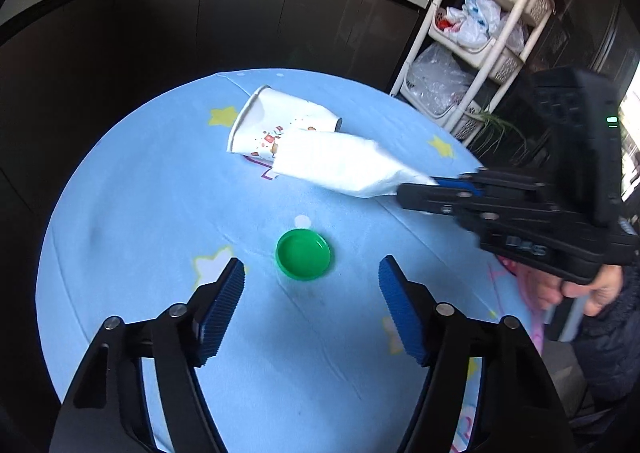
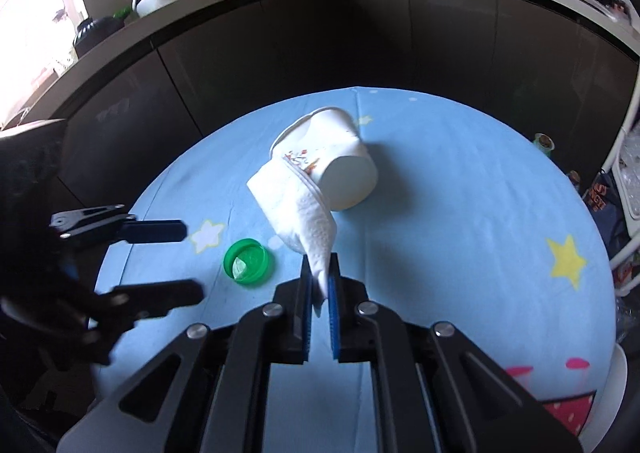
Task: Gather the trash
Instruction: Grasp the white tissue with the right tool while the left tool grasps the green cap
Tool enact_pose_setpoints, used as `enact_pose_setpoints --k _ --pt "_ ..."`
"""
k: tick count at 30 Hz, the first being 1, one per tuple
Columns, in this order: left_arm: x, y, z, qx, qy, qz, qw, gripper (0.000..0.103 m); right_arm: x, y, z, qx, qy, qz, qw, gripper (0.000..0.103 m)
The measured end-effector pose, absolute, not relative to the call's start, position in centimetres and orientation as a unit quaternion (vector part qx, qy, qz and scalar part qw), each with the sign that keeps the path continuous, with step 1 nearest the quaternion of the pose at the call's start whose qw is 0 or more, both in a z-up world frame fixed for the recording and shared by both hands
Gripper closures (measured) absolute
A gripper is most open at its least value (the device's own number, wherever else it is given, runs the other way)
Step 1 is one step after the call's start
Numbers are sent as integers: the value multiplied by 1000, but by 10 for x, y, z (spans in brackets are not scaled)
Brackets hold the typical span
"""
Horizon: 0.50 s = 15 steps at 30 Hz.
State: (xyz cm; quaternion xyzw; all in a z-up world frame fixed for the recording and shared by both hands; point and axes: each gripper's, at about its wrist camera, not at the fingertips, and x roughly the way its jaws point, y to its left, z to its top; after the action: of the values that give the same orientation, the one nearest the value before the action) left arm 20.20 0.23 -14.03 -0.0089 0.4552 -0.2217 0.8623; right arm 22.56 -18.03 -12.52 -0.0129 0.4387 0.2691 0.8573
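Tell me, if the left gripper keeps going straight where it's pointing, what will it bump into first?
Probably the green lid. It lies open side up on the blue tablecloth, just ahead of the open left gripper and between its fingers' lines. Depth is hard to judge, though.

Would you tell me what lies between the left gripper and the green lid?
Only bare blue tablecloth, as the left wrist view shows: left gripper, green lid.

Your left gripper (image 1: 310, 277) has bare tablecloth (image 1: 140, 213) on both sides of the green cap (image 1: 303, 259), and nothing stands between its spread jaws and the cap. Beyond the cap, the tissue (image 1: 340, 165) stretches across from the tipped paper cup (image 1: 276, 125) to the right gripper (image 1: 420, 193), barring the way to the far right. The near left cloth lies free
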Motion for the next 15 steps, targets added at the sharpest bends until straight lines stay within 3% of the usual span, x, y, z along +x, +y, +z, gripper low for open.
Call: enact_pose_setpoints --k 4,15 --pt "215 -11 -151 13 465 -211 859 47 220 -191 -126 -1 441 257 860 94" --pt "220 -24 -161 48 473 -191 859 52 219 -197 -135 19 448 241 861 94"
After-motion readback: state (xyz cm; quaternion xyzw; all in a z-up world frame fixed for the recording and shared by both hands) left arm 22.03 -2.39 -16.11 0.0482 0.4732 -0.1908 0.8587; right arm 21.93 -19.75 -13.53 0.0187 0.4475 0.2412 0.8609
